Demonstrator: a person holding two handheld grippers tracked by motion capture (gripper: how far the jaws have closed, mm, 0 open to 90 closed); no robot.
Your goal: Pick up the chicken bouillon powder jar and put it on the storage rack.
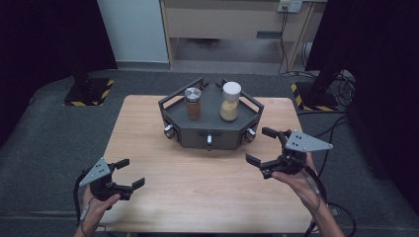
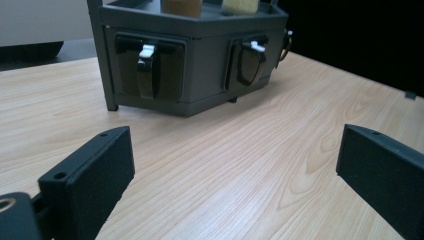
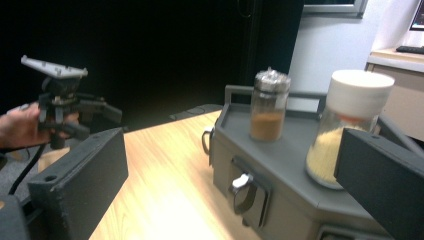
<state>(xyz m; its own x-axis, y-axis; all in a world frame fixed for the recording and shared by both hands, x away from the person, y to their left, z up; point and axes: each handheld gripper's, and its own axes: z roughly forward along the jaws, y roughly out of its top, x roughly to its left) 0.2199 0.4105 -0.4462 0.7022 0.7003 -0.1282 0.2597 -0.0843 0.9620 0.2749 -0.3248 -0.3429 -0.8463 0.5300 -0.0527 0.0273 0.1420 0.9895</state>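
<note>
Overhead plus two low views, shared rack [image 1: 210, 129]

Two jars upright on the grey rack [image 1: 210, 131], center-top of the high view. White-lid jar [image 1: 230, 101] w/ pale yellow powder sits on the right side, and the metal-cap jar [image 1: 193, 103] w/ brown powder is on the left. Both closed, close but not touching.

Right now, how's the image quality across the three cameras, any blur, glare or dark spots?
High view: sharp but dim, black curtains at both sides, the wooden table evenly lit. Left gripper view: the grey rack and wood grain are crisp, the near jaws slightly soft. Right gripper view: softly blurred, with bright glare on the tabletop near the rack and a dark backdrop behind the left gripper; the white-lidded jar is soft-edged.
</note>
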